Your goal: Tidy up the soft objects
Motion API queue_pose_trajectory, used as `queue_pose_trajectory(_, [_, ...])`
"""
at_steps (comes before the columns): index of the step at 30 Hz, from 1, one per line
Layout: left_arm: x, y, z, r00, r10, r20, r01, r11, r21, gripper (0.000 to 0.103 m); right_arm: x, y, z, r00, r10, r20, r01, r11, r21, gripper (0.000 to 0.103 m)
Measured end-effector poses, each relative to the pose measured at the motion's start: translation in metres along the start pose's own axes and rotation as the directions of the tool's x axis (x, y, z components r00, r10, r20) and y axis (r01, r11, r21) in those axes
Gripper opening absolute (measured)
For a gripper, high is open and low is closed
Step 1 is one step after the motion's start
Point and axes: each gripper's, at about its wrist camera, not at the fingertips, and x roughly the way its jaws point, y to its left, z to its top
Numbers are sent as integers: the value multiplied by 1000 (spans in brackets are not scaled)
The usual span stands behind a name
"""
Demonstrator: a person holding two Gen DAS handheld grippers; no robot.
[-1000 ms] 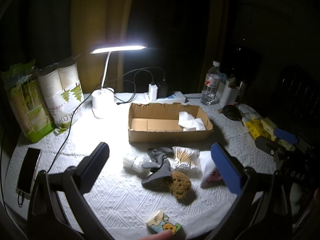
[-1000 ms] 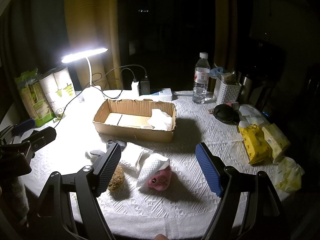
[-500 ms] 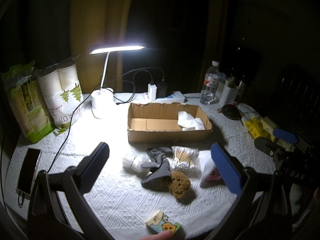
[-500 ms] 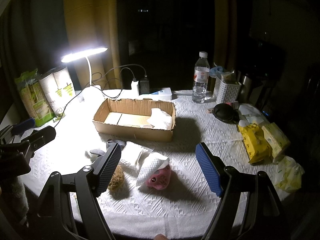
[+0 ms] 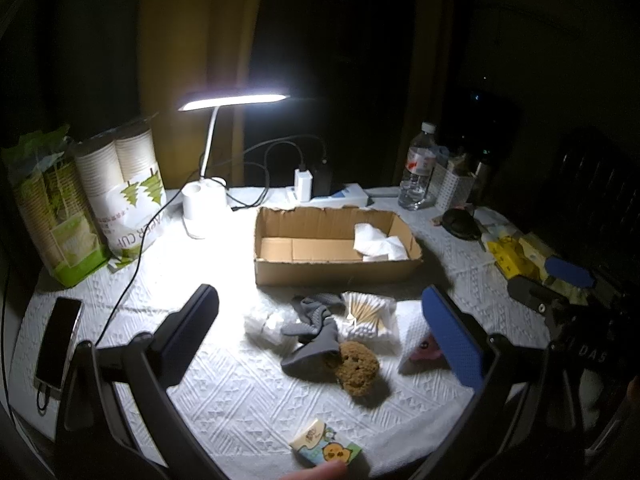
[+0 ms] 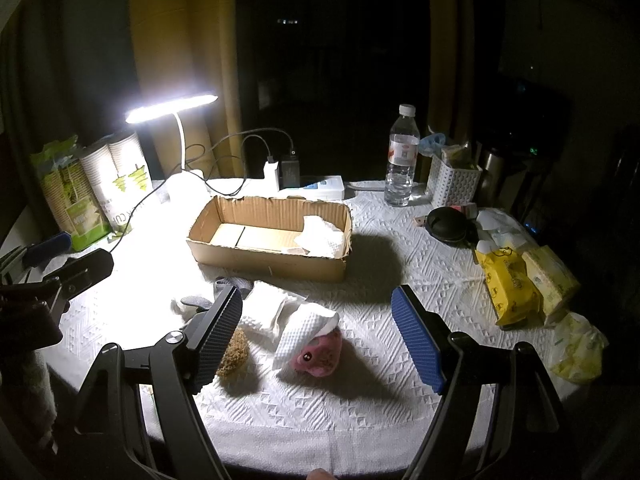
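Observation:
An open cardboard box (image 5: 336, 270) (image 6: 268, 266) sits mid-table with a white tissue (image 5: 378, 242) (image 6: 322, 236) inside at its right end. In front of it lies a pile: grey cloth (image 5: 316, 332), brown sponge (image 5: 357, 366) (image 6: 234, 354), bag of cotton swabs (image 5: 368, 314), white padded cloth (image 6: 304, 330) and a pink plush toy (image 6: 320, 354) (image 5: 422, 352). My left gripper (image 5: 320, 340) is open and empty, held above the pile. My right gripper (image 6: 318, 338) is open and empty, with the plush between its fingers in view.
A lit desk lamp (image 5: 204, 200) and paper-cup sleeves (image 5: 120, 184) stand back left. A phone (image 5: 58, 340) lies at left. A water bottle (image 6: 400, 160), white basket (image 6: 452, 186) and yellow tissue packs (image 6: 520, 284) are at right. A small printed pack (image 5: 326, 448) lies near the front edge.

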Motion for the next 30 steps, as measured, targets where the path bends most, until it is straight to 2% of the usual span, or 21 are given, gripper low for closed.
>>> queue_pose_trajectory(30, [-1, -2, -1, 1000, -1, 0, 1, 1000, -1, 102, -3, 0, -1, 1000, -1, -1, 1, 1000, -2, 80])
